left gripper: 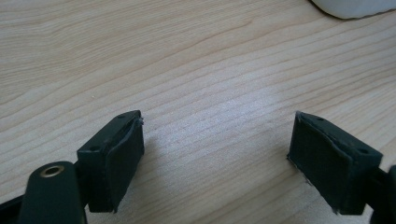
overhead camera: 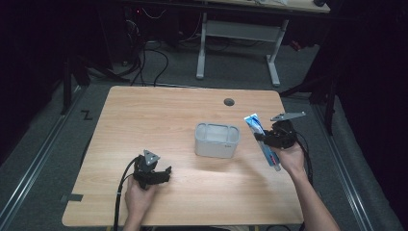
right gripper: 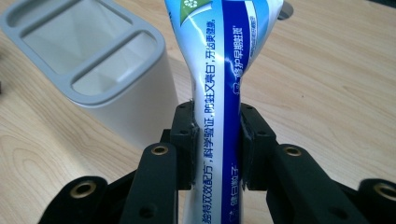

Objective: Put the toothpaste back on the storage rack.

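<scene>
A blue and white toothpaste tube is lifted off the table to the right of a grey two-compartment holder. My right gripper is shut on the tube's middle, with the flat end pointing away and up. My left gripper rests low over bare wood at the front left, open with nothing between its pads.
The wooden table has a round cable hole near its back edge. A desk frame and cables stand on the floor beyond. The holder's white base edge shows at the top right of the left gripper view.
</scene>
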Motion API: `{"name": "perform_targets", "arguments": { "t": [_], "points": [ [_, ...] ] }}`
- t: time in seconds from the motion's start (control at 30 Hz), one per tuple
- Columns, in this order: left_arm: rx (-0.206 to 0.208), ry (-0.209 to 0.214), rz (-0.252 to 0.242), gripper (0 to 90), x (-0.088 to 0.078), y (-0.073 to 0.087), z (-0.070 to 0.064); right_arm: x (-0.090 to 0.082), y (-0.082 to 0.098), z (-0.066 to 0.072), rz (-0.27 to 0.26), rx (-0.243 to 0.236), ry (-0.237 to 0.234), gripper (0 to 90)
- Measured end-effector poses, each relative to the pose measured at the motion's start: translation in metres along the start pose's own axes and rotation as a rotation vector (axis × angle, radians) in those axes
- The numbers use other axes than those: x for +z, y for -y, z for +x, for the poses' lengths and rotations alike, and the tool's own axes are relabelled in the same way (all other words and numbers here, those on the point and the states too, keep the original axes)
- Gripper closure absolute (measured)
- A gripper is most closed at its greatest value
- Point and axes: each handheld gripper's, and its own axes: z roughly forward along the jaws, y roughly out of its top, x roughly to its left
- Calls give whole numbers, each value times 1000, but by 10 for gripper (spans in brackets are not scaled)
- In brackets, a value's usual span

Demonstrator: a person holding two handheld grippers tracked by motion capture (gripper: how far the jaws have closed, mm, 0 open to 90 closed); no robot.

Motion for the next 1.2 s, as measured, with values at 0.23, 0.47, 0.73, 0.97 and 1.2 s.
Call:
{"name": "perform_targets", "arguments": {
  "t": [0.23,0.47,0.73,0.97,1.2],
  "points": [
    [1,0,0,184,0,0,0,-5,-8,12,-34,-46,-25,709],
    [0,0,0,184,0,0,0,-11,-20,23,-74,-68,-65,708],
    [-3,-1,0,184,0,0,0,-18,-35,36,-129,-89,-115,707],
    [-4,-2,0,184,1,-1,0,-19,-48,46,-150,-113,-137,707],
    [-3,-5,0,182,1,-1,0,-17,-59,56,-160,-123,-149,708]
  ]
}}
